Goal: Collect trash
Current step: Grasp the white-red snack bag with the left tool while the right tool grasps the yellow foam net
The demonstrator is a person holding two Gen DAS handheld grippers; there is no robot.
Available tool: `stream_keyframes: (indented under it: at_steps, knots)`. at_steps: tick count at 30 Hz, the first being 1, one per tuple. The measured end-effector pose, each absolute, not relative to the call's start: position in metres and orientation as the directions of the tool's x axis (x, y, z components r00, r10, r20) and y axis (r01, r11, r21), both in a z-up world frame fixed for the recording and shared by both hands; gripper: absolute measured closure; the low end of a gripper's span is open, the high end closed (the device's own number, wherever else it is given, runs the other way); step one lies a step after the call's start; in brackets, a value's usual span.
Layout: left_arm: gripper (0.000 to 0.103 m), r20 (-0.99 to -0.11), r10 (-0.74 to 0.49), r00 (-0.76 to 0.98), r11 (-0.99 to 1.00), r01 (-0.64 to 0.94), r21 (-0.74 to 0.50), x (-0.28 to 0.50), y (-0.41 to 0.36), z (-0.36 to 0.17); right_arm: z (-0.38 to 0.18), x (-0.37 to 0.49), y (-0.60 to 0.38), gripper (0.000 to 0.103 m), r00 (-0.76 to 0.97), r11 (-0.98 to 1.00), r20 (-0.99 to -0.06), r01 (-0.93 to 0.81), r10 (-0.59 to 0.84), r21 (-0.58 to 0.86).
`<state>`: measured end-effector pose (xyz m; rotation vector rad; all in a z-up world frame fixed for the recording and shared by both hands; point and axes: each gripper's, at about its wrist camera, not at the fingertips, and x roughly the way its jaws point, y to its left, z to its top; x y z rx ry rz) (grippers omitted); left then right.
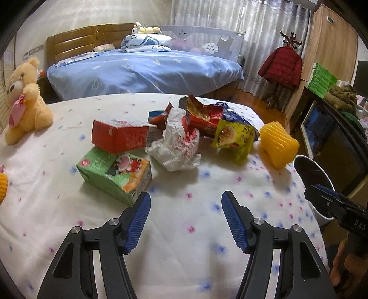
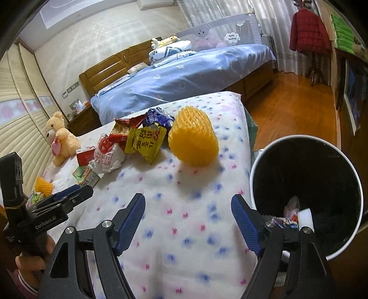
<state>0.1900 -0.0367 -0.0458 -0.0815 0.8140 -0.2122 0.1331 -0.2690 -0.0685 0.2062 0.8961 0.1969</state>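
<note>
Both tools are hovering over the flower-print mattress [image 1: 184, 230]. The left hand-held gripper [image 1: 185, 204] is standing apart, empty; the right hand-held gripper [image 2: 188, 208] likewise. Litter is lying ahead — a green carton [image 1: 115, 174], red box [image 1: 119, 138], crumpled white wrapper [image 1: 177, 147], ribbed yellow foam net [image 2: 193, 140]. The round black-lined bin [image 2: 306, 174] is sitting just beside the mattress edge.

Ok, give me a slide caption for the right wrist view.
Open right gripper above floral bedcover, yellow foam net ahead, trash bin at right.

1. A home bedroom: a wooden-headboard bed [image 1: 147, 69] under blue bedding.
2. Teddy bear [image 1: 23, 99], curtains [image 1: 241, 20], a red jacket [image 1: 281, 66] on a coat stand, a wardrobe [image 1: 331, 46].
</note>
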Motion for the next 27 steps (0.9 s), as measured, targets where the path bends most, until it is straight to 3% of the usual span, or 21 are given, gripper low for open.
stream_keyframes:
  at_steps: [17,20,22,24,27]
  knots:
    - [0.039,-0.721,-0.167,0.672,0.985,0.151,-0.088,0.258,-0.046,-0.053,-0.077,0.189,-0.263,0.025,0.628,0.972,-0.746,-0.087,0.223,0.217]
    - [0.040,-0.722,-0.164,0.672,0.984,0.158,-0.077,0.264,-0.049,-0.058,-0.081,0.196,-0.263,0.028,0.624,0.974,-0.750,-0.090,0.218,0.209]
    - [0.045,-0.724,-0.170,0.669,0.983,0.165,-0.077,0.267,-0.049,-0.060,-0.082,0.198,-0.263,0.041,0.629,0.976,-0.748,-0.085,0.210,0.203]
    - [0.067,-0.731,-0.177,0.659,0.981,0.175,-0.081,0.269,-0.050,-0.064,-0.083,0.198,-0.263,0.054,0.628,0.975,-0.749,-0.083,0.211,0.205]
    - [0.084,-0.746,-0.199,0.636,0.977,0.186,-0.103,0.272,-0.049,-0.070,-0.081,0.195,-0.263,0.065,0.635,0.975,-0.743,-0.089,0.211,0.201]
